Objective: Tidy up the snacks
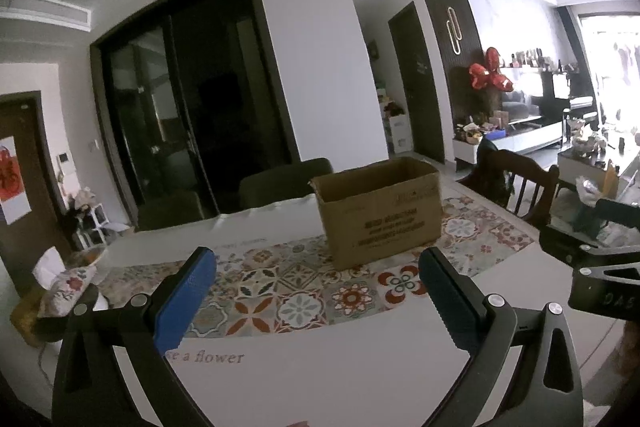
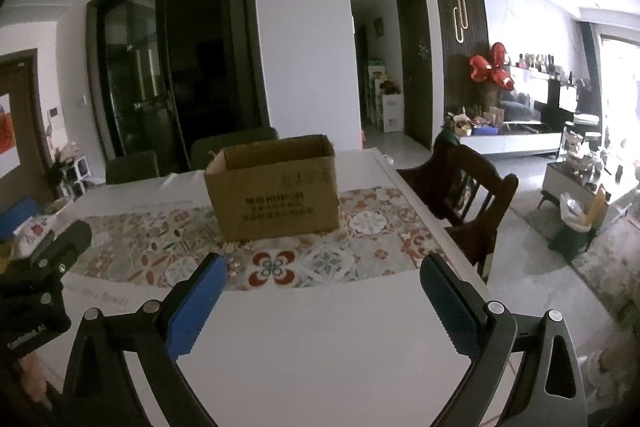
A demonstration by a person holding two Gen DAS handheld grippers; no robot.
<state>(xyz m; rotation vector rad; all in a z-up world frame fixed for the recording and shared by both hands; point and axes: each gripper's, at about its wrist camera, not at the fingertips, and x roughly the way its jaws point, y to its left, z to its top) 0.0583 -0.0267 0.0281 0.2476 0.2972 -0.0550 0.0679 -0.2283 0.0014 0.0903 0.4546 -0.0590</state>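
Brown cardboard box [image 2: 276,187] — top flaps open, dark print, left gripper [image 1: 316,295] and right gripper [image 2: 320,297] spread, empty

left gripper [image 1: 316,301] jaws spread, right gripper [image 2: 322,303] likewise

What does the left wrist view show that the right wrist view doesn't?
Only the left wrist view shows the floral cushion at the table's left end and the right gripper's body at its right edge. Only the right wrist view shows the floor and rug right of the table, and the whole wooden chair. Both show the open cardboard box on the patterned runner, and their own gripper open and empty: left gripper, right gripper.
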